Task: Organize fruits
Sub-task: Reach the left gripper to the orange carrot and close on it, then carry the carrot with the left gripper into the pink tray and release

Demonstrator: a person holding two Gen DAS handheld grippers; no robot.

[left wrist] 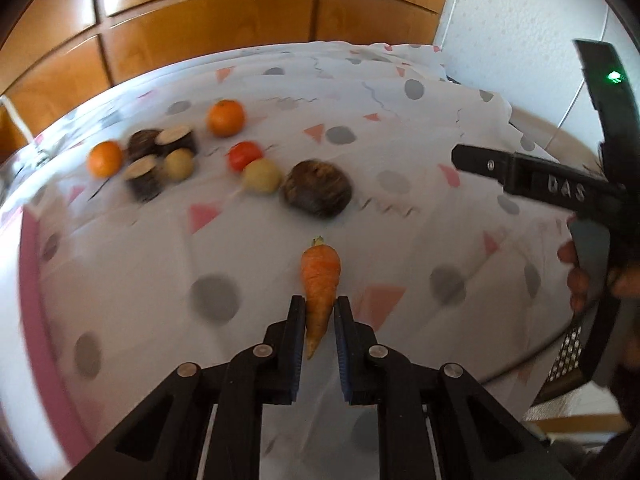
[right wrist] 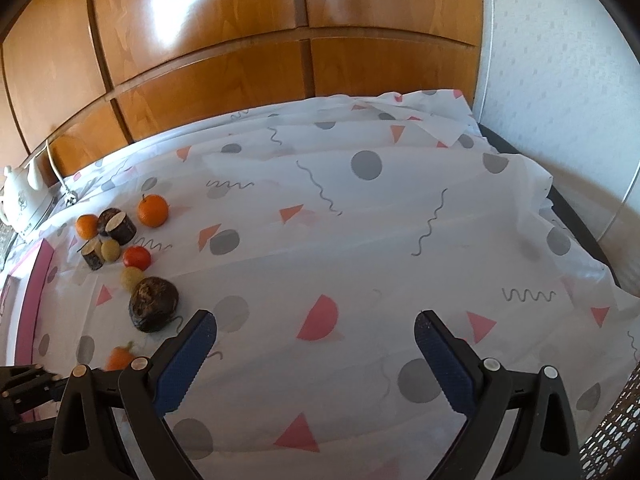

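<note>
We look down along two hand-held grippers onto a white cloth printed with grey dots, pink triangles and squiggles, spread before a wall of glossy wooden panels; our left gripper has its jaws clamped on the thin lower end of a small carrot, whose leafy stub points away from us; the carrot's tip shows between the two black fingers. Our right gripper hangs over bare cloth with its blue-padded jaws wide apart and nothing between them; in the left wrist view we see it at the right edge, a hand wrapped round its grip. Beyond the carrot lies a cluster of produce at the left of the cloth: a large dark rounded root nearest; just behind it a pale yellowish ball touching a red tomato; further back a second pale ball among short dark log slices; one orange behind them and a smaller orange to their left. A white appliance sits at the far left edge.
</note>
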